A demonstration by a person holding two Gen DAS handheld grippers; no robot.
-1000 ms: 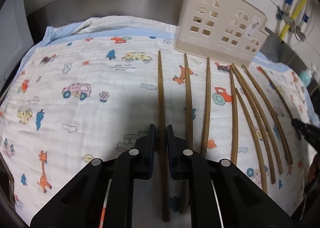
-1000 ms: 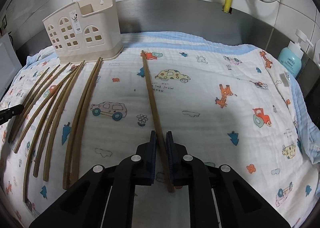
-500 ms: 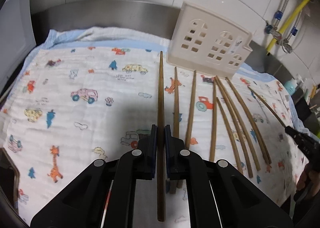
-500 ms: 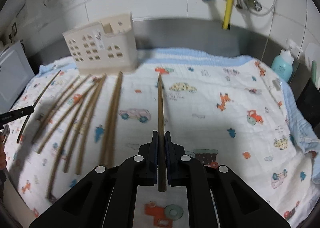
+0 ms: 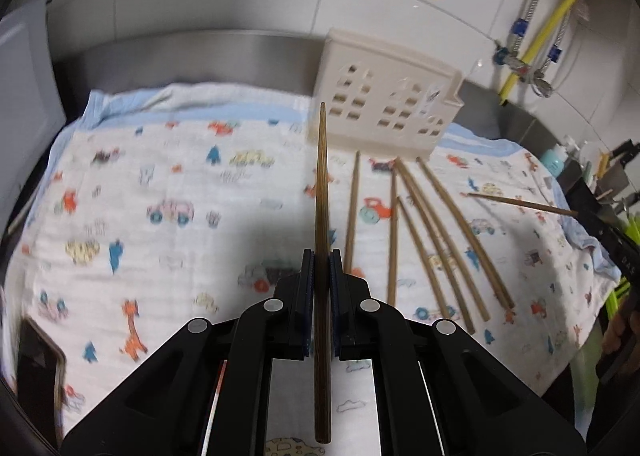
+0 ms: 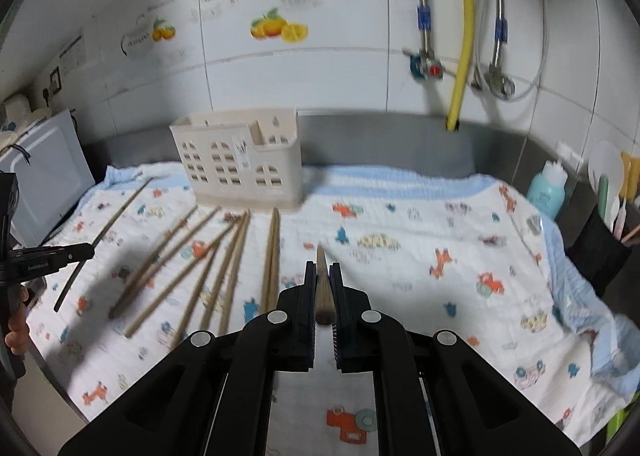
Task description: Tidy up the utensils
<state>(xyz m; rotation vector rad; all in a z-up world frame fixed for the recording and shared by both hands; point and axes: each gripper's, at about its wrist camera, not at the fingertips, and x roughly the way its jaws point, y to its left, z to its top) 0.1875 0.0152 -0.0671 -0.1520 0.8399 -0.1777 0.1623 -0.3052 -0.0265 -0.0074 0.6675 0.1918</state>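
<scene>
Fingers [image 5: 306, 288] of the left gripper [image 5: 321, 270] are clamped hard on a single brown chopstick [image 5: 322, 215], pads pressing both sides of the shaft. The stick runs straight ahead along the fingers, its thin tip in line with the lower left corner of the cream utensil holder [image 5: 384, 95], its thick end reaching back past the pads toward the camera. It is off the cloth.

Right gripper [image 6: 322, 284]: pads likewise clenched on a second chopstick [image 6: 322, 288], seen almost end-on, butt end toward the lens, tip pointing out over the printed cloth [image 6: 420, 256]. From the left wrist view this stick [image 5: 520, 204] shows at far right, slanting over the cloth edge, held by the black right tool.

Utensil holder [image 6: 240, 163] stands upright at the back of the cloth, against the steel splashback; house-shaped cut-outs in its front wall, open compartments on top; nothing visible inside them.

Loose chopsticks [image 5: 432, 232] lie fanned on the cloth just in front of the holder, between the two grippers; several touch or overlap near their far ends. Same bundle [image 6: 224, 256] appears blurred in the right wrist view, left of centre.

Blue soap bottle [image 6: 546, 189] stands at the right edge, off the cloth.
</scene>
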